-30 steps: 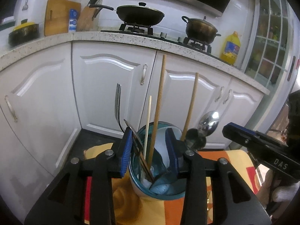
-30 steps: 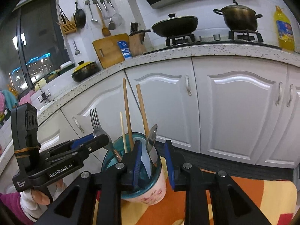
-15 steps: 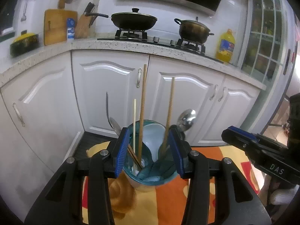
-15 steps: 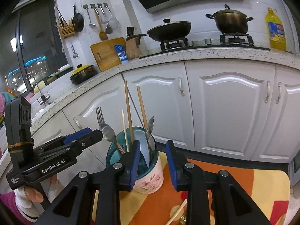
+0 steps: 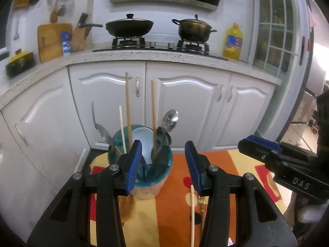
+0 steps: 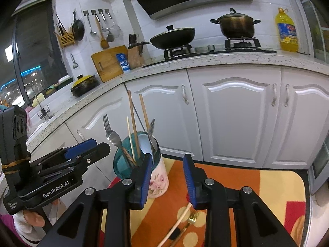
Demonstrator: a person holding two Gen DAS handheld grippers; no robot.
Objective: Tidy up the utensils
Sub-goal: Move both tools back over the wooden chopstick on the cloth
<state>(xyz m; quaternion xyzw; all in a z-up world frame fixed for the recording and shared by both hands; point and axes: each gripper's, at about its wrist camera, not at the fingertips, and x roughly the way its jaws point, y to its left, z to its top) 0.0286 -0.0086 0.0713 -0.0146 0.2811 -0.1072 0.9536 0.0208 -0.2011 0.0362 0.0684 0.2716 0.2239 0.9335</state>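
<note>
Both my left tongs (image 5: 163,164) and right tongs (image 6: 167,180) stand open and empty; a careless reach for the pale wooden chopstick (image 6: 178,221) may tip the teal-lined floral holder cup (image 6: 158,182).

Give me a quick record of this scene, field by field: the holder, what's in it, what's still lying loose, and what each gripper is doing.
holder: teal-lined floral cup, upright on the orange and yellow mat
in holder: chopsticks, metal spoons, fork
still loose: pale chopstick and a gold-tipped utensil lying on the mat
left gripper: fingers apart, empty, back from the cup
right gripper: jaws opening, nothing between them
</note>
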